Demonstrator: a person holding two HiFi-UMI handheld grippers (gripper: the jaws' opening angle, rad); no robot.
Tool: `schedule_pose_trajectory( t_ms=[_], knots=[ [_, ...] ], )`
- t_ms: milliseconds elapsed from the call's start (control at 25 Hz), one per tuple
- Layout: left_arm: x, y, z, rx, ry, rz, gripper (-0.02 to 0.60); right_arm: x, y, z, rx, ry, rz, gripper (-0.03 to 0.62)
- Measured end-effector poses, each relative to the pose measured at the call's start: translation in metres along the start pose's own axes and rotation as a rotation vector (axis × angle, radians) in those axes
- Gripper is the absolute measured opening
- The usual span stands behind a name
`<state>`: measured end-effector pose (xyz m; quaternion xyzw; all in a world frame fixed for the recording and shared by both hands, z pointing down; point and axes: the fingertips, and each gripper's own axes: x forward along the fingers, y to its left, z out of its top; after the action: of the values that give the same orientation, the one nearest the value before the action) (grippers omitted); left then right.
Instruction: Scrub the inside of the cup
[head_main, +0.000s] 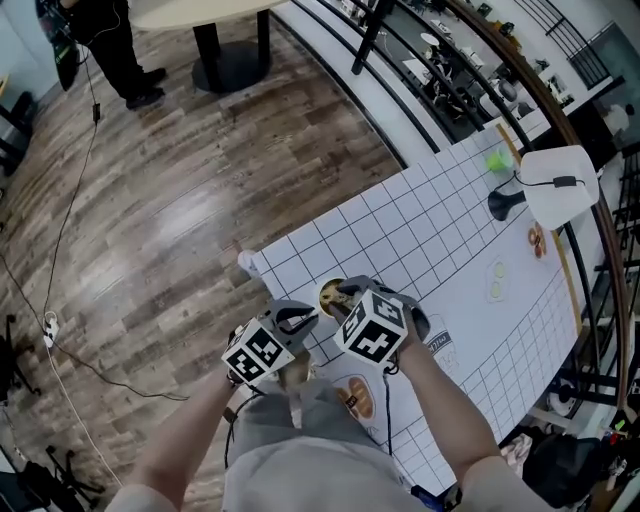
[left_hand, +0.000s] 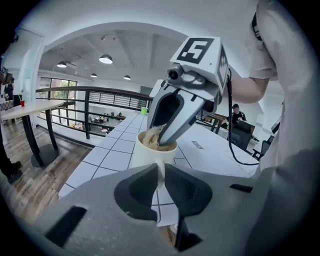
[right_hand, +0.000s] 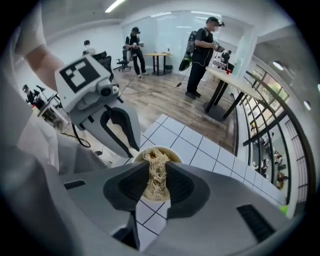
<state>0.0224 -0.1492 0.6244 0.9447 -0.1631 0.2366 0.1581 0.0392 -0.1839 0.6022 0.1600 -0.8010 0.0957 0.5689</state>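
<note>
A white cup (head_main: 330, 297) stands near the left edge of the gridded table (head_main: 440, 230). My left gripper (left_hand: 161, 171) is shut on the cup's handle (left_hand: 160, 175); the cup's body (left_hand: 146, 156) rises just beyond the jaws. From above, my right gripper (right_hand: 159, 169) points steeply down, shut on a tan fibrous scrubber (right_hand: 158, 172). The scrubber's lower end sits inside the cup's mouth (right_hand: 172, 154). In the left gripper view the right gripper (left_hand: 164, 137) reaches into the cup with the scrubber (left_hand: 151, 136). In the head view both grippers, left (head_main: 300, 322) and right (head_main: 345, 298), meet over the cup.
The table's edge (head_main: 262, 262) runs close to the cup, with wood floor (head_main: 170, 200) beyond it. Farther along the table lie a green object (head_main: 497, 160), a black item (head_main: 505, 203) and a white lamp head (head_main: 560, 185). People stand by a round table (right_hand: 235, 80) in the background.
</note>
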Motion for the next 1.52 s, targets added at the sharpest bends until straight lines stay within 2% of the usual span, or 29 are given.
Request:
schedule_pose_trajectory(
  t_ms=[120, 360, 440, 560, 680, 880, 1040, 1160, 1360, 1520],
  knots=[
    [0.0, 0.0, 0.004, 0.0, -0.007, 0.004, 0.052, 0.016, 0.003, -0.007, 0.019, 0.043, 0.019, 0.098],
    [0.0, 0.0, 0.0, -0.013, 0.003, 0.016, 0.052, 0.013, 0.007, -0.008, 0.234, -0.021, 0.209, 0.098],
    [-0.001, 0.001, -0.001, -0.017, 0.004, 0.016, 0.054, 0.008, 0.007, -0.006, 0.31, -0.072, 0.25, 0.097],
    [-0.002, 0.004, -0.002, -0.036, -0.002, 0.002, 0.054, -0.007, 0.004, 0.005, 0.465, -0.21, 0.301, 0.097],
    [-0.002, 0.004, -0.004, -0.032, 0.005, 0.012, 0.054, -0.024, 0.0, 0.013, 0.576, -0.331, 0.312, 0.094],
    [0.002, 0.003, 0.0, -0.025, 0.001, 0.052, 0.055, -0.053, -0.011, 0.012, 0.681, -0.472, 0.257, 0.092],
    [-0.001, 0.001, 0.002, 0.007, 0.012, 0.1, 0.055, -0.088, -0.019, 0.016, 0.7, -0.599, 0.171, 0.092],
    [-0.011, -0.001, 0.016, 0.007, -0.017, 0.128, 0.055, -0.113, -0.022, 0.02, 0.68, -0.668, 0.097, 0.092],
    [-0.048, -0.003, 0.045, 0.003, -0.077, 0.237, 0.055, -0.15, -0.018, 0.025, 0.659, -0.769, -0.001, 0.092],
    [-0.076, -0.018, 0.071, -0.005, -0.142, 0.236, 0.054, -0.18, -0.012, 0.027, 0.592, -0.798, -0.106, 0.092]
  ],
)
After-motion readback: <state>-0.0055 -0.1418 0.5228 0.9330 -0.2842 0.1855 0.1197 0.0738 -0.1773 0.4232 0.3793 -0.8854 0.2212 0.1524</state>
